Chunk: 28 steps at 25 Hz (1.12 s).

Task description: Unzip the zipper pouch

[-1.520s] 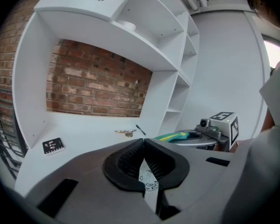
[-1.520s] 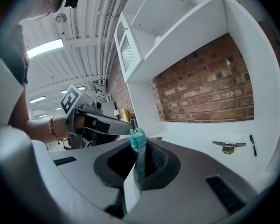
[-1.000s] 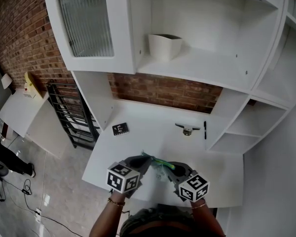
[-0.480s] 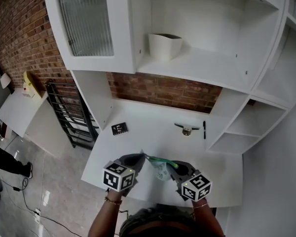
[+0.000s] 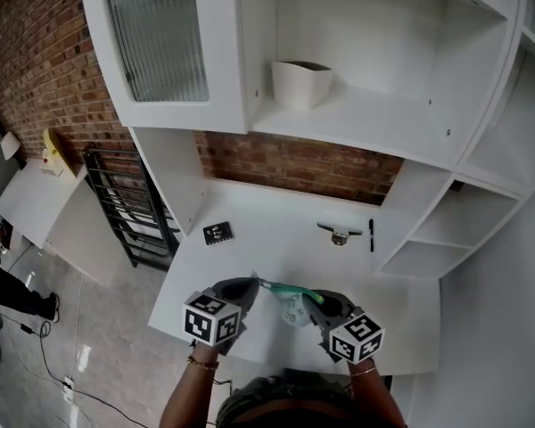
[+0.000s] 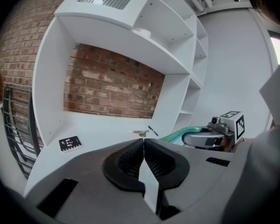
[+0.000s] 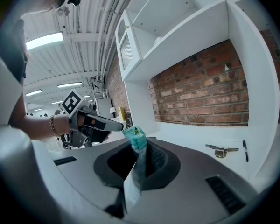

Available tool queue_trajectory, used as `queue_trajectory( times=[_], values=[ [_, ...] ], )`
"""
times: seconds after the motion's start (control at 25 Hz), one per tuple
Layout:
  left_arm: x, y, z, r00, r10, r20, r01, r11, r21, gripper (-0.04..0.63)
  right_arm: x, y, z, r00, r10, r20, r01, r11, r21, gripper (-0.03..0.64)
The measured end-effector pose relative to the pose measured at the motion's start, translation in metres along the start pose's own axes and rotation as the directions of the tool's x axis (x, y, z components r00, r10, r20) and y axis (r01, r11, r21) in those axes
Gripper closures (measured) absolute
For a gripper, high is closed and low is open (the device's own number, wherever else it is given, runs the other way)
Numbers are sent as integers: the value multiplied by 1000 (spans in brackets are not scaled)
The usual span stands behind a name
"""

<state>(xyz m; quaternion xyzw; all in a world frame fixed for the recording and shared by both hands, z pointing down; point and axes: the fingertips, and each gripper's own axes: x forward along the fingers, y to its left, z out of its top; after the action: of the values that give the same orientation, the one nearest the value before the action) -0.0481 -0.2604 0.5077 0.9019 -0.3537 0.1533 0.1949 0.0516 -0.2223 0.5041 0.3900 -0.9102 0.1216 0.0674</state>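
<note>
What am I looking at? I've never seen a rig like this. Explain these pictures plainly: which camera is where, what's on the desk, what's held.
There is no robot here. A person holds a two-jaw gripper in each hand, and the patterned cubes are part of those grippers. The head view looks down from the person's head. The other two views come from a camera on each gripper, looking along its jaws. On the white desk lie a small black card, a metal piece and a black pen. Both grippers are shut on a clear zipper pouch stretched between them. The left gripper grips a thin pale edge, and the right gripper grips near the green zipper's end.
</note>
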Motion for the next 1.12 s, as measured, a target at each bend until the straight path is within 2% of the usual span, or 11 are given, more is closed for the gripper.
queue_trajectory(
  times=[0.28, 0.52, 0.6, 0.76, 0.88, 1.12],
  values=[
    [-7, 11, -2, 1000, 12, 16, -12, 1000, -23, 591, 2, 0, 0, 1000, -3, -5, 3, 1000, -1, 609],
    [-8, 9, -1, 998, 11, 58, -12, 1000, 12, 591, 3, -4, 2, 1000, -6, -1, 6, 1000, 7, 609],
    [-7, 8, -2, 998, 24, 65, -26, 999, 32, 589, 2, -7, 4, 1000, -22, -3, 22, 1000, -10, 609],
    [-12, 22, -3, 991, 114, 69, -118, 992, 51, 583, -3, -24, 6, 997, -73, -3, 72, 997, -16, 609],
    [-20, 28, -4, 991, 109, 71, -110, 994, 11, 583, -11, -40, 7, 994, -105, 7, 105, 994, 14, 609],
    [-24, 25, -9, 993, 97, 65, -100, 994, 42, 592, -22, -67, 4, 984, -177, -22, 176, 984, -36, 609]
  ],
)
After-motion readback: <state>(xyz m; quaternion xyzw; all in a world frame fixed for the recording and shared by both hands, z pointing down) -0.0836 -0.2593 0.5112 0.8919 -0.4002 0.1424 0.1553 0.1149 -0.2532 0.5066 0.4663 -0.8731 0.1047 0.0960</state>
